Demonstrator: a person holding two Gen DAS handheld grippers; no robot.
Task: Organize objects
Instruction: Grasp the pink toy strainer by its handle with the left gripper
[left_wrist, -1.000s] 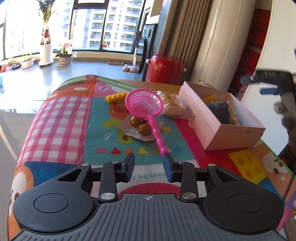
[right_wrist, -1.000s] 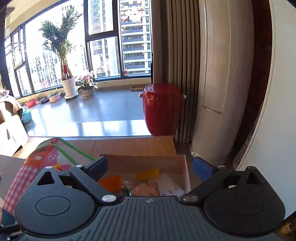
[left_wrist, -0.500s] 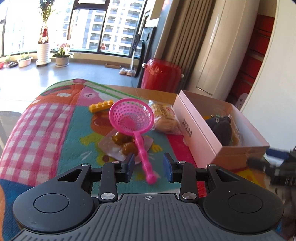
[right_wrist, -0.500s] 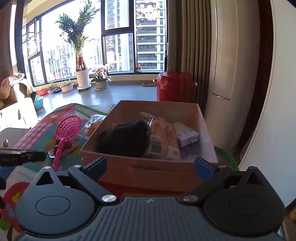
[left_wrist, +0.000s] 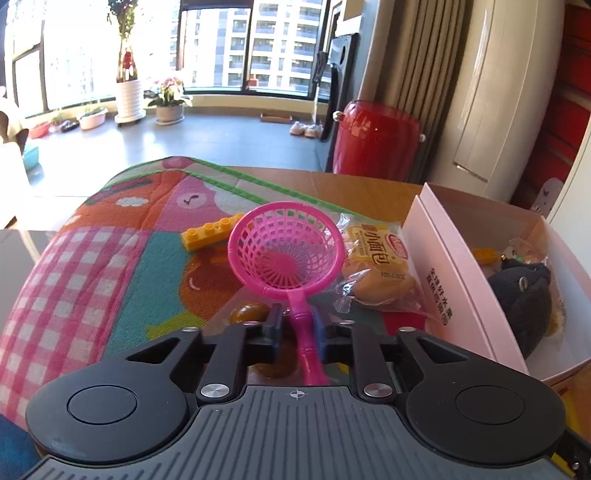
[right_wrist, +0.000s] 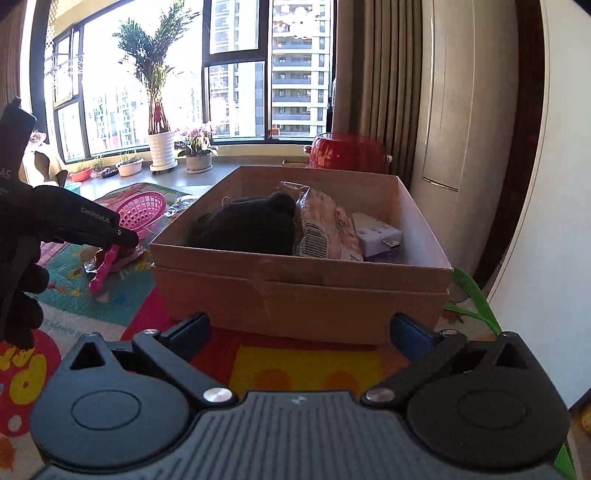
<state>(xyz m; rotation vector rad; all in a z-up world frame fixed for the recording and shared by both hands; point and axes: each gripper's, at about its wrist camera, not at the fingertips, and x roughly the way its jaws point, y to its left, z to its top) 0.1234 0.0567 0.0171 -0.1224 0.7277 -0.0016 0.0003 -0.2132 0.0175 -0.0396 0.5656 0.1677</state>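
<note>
Our left gripper (left_wrist: 297, 326) has just been closing on the pink strainer (left_wrist: 284, 254) handle, just left of the box (left_wrist: 447, 280). It's light, stiff, slick plastic, so we take the handle near the basket. Our right gripper (right_wrist: 299, 328) gapes wide before the box, empty.

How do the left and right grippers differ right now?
The left gripper has just closed its jaws on the pink strainer by its handle; the right gripper stands wide open, empty. The left is over the mat; the right faces the cardboard box. Both have blue pads.
</note>
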